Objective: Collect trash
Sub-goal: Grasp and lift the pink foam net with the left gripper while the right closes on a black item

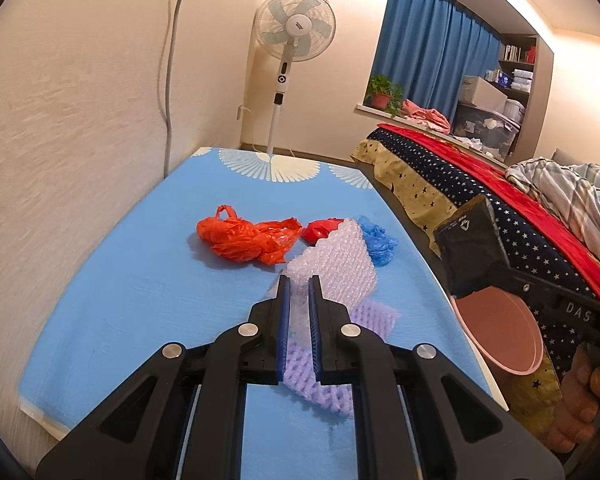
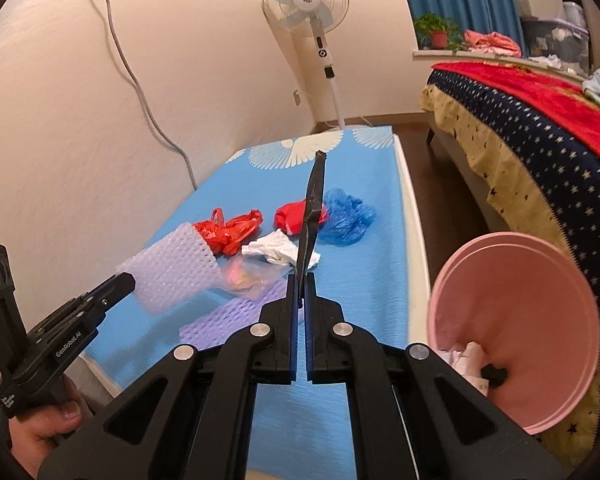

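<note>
Pinching bubble wrap (image 1: 332,264) in left gripper (image 1: 299,284), dark flat packet (image 2: 312,220) edge-on in clamped right gripper (image 2: 300,280), pink bin (image 2: 516,320) at four o'clock, nearer right.

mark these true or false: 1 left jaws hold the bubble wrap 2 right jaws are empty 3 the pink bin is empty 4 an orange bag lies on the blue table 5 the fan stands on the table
1. True: the left gripper is shut on the bubble wrap.
2. False: the right gripper is shut on a flat dark packet.
3. False: the pink bin already has crumpled white trash at its bottom.
4. True: the orange bag lies on the blue table.
5. False: the fan stands on the floor beyond the table's far end.
</note>
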Tool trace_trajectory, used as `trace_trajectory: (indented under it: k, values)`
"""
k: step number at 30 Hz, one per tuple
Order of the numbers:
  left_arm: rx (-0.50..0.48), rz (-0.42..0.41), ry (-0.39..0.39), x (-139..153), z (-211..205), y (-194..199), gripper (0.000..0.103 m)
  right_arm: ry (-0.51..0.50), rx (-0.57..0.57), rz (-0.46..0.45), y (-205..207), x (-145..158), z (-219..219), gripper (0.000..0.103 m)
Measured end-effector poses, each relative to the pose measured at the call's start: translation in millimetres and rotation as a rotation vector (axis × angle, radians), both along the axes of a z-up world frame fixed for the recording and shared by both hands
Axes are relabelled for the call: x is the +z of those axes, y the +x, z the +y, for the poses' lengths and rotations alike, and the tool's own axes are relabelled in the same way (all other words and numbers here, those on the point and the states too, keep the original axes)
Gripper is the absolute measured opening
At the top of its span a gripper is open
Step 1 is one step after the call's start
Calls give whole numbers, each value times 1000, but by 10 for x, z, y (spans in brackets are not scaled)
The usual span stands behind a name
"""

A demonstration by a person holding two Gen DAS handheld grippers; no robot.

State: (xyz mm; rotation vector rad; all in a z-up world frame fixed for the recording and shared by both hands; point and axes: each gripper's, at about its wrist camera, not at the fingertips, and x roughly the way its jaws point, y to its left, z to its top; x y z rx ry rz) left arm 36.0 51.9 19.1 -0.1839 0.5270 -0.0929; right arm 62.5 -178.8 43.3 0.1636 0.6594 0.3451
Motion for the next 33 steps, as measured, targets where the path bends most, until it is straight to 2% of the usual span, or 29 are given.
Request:
trace_trajectory:
  k: [8,17,33]
  values:
    - [-10,-7,4,22,-78,-52,9,-71,-27,-52,-203,161,-111,3]
    - [-40,-13,1,27,-187,-63,9,-118,-103,-67,-347,289,-395,3]
    - [-114,-29,5,127,-621,53,9,-260,-169,-85,-314,675,-1000,3]
